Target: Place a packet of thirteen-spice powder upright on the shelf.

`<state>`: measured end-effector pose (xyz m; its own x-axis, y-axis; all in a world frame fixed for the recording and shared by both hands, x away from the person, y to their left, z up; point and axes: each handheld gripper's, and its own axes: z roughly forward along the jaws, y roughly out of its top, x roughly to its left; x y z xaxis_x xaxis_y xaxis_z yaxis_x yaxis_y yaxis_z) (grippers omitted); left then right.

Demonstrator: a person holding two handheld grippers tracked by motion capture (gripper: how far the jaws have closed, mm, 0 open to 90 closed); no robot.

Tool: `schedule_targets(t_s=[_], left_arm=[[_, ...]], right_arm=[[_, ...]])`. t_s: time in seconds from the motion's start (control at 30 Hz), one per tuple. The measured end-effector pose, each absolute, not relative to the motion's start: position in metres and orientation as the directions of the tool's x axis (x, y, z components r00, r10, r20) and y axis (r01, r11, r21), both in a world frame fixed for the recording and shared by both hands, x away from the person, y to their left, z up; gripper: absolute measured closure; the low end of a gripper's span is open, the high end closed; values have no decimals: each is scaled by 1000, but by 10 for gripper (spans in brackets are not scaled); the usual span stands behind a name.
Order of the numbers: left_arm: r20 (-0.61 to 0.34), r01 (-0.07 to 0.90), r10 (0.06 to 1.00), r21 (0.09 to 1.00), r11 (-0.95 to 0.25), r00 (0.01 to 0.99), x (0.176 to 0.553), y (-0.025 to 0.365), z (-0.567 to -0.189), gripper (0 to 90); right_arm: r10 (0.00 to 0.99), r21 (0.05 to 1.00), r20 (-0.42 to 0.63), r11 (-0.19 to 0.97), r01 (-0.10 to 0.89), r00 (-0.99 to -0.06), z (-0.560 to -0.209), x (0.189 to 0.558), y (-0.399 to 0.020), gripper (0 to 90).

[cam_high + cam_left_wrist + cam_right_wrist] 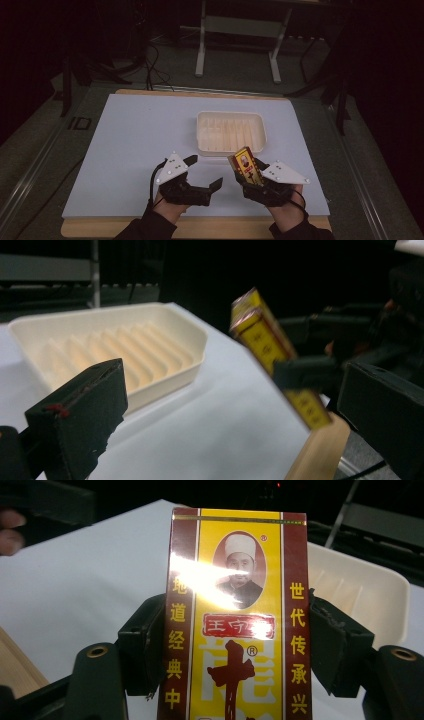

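Observation:
A yellow and dark-red box [245, 164] with a portrait and Chinese lettering stands upright and slightly tilted in my right gripper [249, 176], which is shut on its lower half. In the right gripper view the two black pads [145, 645] press the box [240, 580] from both sides. To its left, my left gripper [205, 171] is held open with nothing between its fingers. The left gripper view has the box [265, 342] ahead at the right, beyond the wide-apart jaws of the left gripper [235, 390]. A ribbed cream tray [230, 131] lies on the table just beyond the box.
A white sheet [140, 130] covers the wooden board [200, 227], with free room left of the tray [115, 340]. A metal frame's legs [201, 45] and cables [155, 70] are on the dark floor behind the table.

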<state>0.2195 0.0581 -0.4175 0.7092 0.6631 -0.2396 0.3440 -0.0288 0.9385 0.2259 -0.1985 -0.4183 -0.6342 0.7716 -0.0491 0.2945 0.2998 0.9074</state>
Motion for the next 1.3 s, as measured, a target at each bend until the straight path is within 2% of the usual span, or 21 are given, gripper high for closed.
schedule_targets(t_s=[0.13, 0.27, 0.37, 0.57, 0.63, 0.67, 0.8, 0.87, 0.93, 1.07, 1.3], left_arm=[[-237, 333, 650, 943, -26, 722, 228, 45, -410, 15], [-260, 357, 657, 934, -16, 708, 237, 36, -410, 143], [-295, 394, 655, 919, -4, 695, 244, 31, -412, 179], [-379, 451, 601, 892, 33, 704, 255, 26, -415, 349], [-386, 456, 593, 889, 36, 706, 257, 26, -415, 409], [-396, 466, 583, 884, 33, 710, 259, 24, -416, 409], [-405, 485, 561, 875, 8, 721, 261, 21, -417, 548], [-420, 495, 558, 869, 19, 716, 263, 21, -417, 560], [-459, 519, 538, 854, 46, 707, 265, 23, -416, 619], [-453, 514, 529, 857, 37, 717, 264, 22, -412, 668], [-416, 486, 544, 874, 19, 728, 261, 18, -404, 685]], right_arm=[[766, 920, -59, 291, 263, -641, -417, 223, -193, 321], [761, 925, -72, 293, 242, -645, -417, 220, -187, 321], [758, 928, -85, 296, 225, -647, -417, 219, -185, 321], [754, 929, -94, 302, 216, -650, -419, 218, -182, 320], [752, 927, -95, 306, 217, -652, -419, 218, -181, 321], [752, 926, -97, 308, 218, -652, -420, 218, -181, 321], [750, 923, -96, 313, 224, -654, -423, 218, -181, 320], [750, 922, -96, 315, 226, -655, -423, 219, -180, 320], [753, 923, -88, 308, 231, -652, -424, 219, -182, 321], [756, 923, -86, 305, 234, -649, -425, 219, -182, 321], [763, 930, -85, 292, 225, -641, -424, 219, -182, 320]])
